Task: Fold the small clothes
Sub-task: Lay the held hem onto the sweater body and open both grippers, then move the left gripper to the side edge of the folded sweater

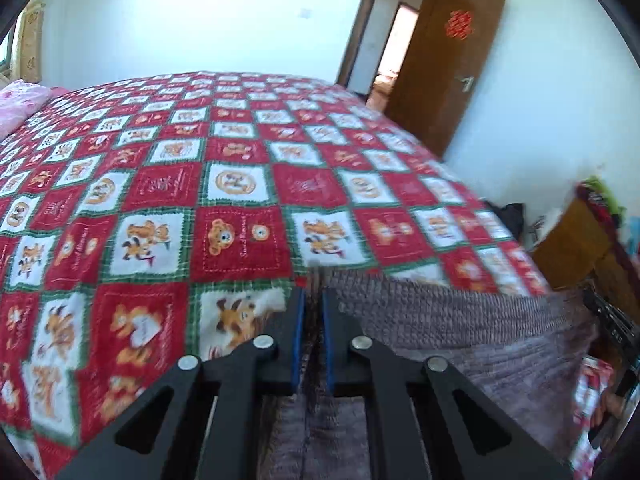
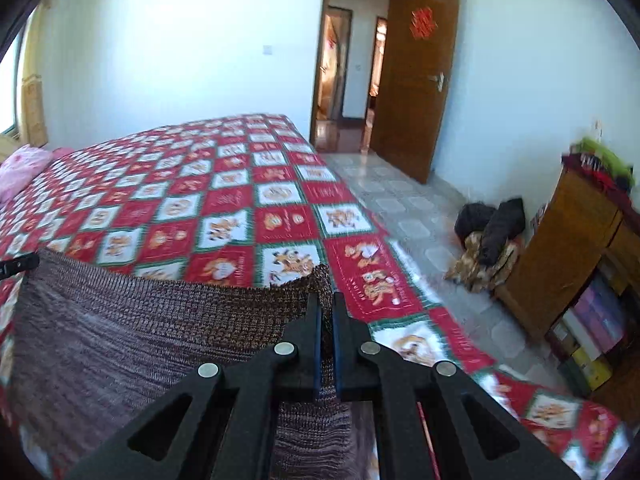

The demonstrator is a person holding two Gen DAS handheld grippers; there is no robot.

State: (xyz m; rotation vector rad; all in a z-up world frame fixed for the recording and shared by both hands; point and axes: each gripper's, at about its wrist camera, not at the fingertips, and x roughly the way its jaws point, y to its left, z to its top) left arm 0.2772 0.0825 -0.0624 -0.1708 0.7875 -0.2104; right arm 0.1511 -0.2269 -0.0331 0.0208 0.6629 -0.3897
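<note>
Bedspread (image 1: pixel 236 184) beneath knit garment (image 1: pixel 460 320) between gripper (image 1: pixel 314 300) pads.

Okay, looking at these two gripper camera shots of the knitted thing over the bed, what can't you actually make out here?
- Knitted garment: its kind and lower part, cut off by the bottom edge and hidden behind the right gripper; the same behind the left gripper.
- Bedspread prints: lettering blurred, both views.
- Cabinet top: blurred clutter.
- Dark pile on the floor: too small to identify.
</note>
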